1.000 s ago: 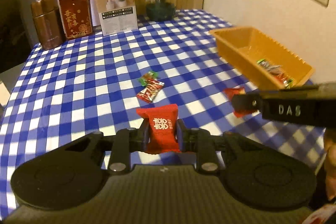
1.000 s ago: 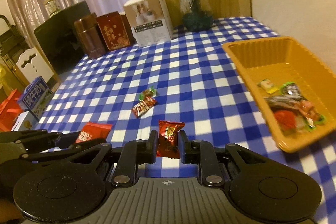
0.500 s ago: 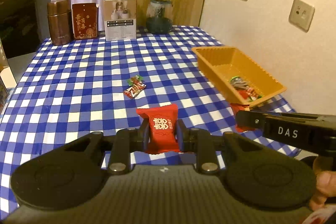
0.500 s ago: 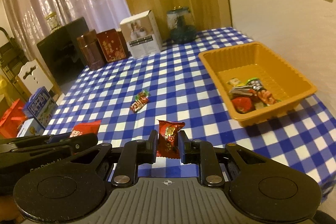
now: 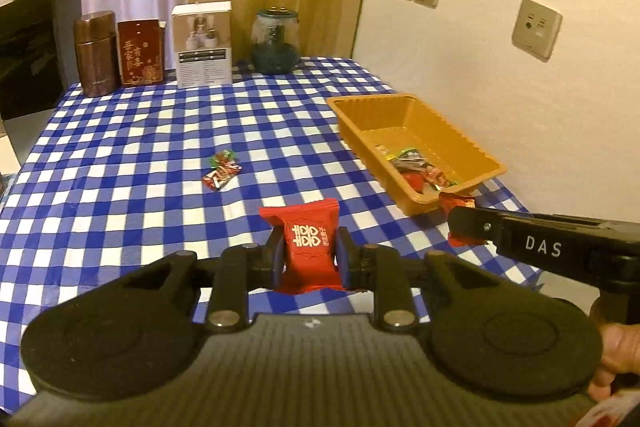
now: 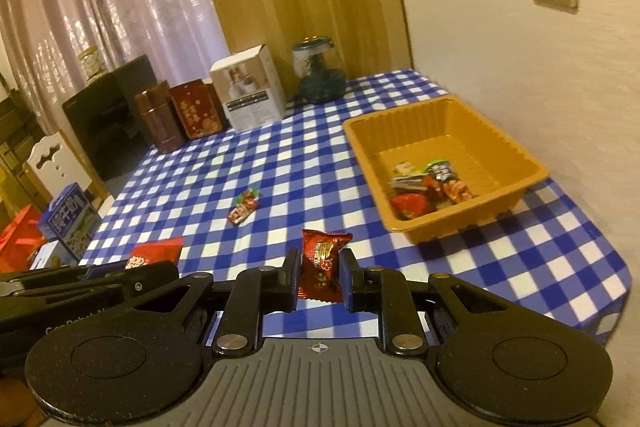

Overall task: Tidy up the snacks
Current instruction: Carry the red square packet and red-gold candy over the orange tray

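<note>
Checked tablecloth (image 5: 120, 147): tins, box, jar behind.

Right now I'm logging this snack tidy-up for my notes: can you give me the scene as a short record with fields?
surface: table with blue and white checked cloth
left claw: shut on red packet with white print
right claw: shut on dark red candy
orange tray: on the cloth by the wall, several wrapped snacks in its near end
loose on cloth: two small candies, lying together
back edge: brown canister, red tin, white box, glass jar
</note>
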A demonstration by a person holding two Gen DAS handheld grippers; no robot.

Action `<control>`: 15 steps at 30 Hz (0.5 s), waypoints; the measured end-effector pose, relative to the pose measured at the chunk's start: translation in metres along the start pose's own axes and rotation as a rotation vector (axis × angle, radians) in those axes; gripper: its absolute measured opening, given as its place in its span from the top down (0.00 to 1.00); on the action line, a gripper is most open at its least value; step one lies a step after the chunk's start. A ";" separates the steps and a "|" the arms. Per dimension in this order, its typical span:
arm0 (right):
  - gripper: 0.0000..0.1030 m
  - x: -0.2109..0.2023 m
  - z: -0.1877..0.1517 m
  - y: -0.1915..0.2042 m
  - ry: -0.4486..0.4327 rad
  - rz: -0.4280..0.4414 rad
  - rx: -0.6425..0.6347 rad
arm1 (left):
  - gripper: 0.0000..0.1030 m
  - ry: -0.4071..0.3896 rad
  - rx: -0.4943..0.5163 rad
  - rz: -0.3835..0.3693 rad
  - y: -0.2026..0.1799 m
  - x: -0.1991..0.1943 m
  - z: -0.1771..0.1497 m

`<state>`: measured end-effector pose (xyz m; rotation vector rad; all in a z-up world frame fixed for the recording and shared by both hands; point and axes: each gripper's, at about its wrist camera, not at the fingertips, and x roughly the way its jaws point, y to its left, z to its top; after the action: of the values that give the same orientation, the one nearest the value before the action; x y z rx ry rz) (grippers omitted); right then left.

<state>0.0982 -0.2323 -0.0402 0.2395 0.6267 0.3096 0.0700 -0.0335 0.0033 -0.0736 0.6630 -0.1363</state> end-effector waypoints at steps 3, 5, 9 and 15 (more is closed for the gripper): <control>0.80 -0.005 0.001 -0.009 -0.007 -0.016 0.011 | 0.78 -0.001 0.011 -0.009 -0.009 0.001 0.001; 0.80 -0.008 0.002 -0.014 -0.010 -0.023 0.018 | 0.78 -0.001 0.017 -0.018 -0.014 0.001 0.001; 0.80 -0.012 0.001 -0.021 -0.013 -0.040 0.027 | 0.78 0.003 0.027 -0.033 -0.024 0.004 0.002; 0.80 -0.017 0.003 -0.031 -0.019 -0.063 0.032 | 0.78 0.007 0.033 -0.051 -0.033 0.009 0.004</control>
<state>0.0936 -0.2674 -0.0389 0.2530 0.6195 0.2363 0.0760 -0.0671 0.0050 -0.0583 0.6660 -0.1965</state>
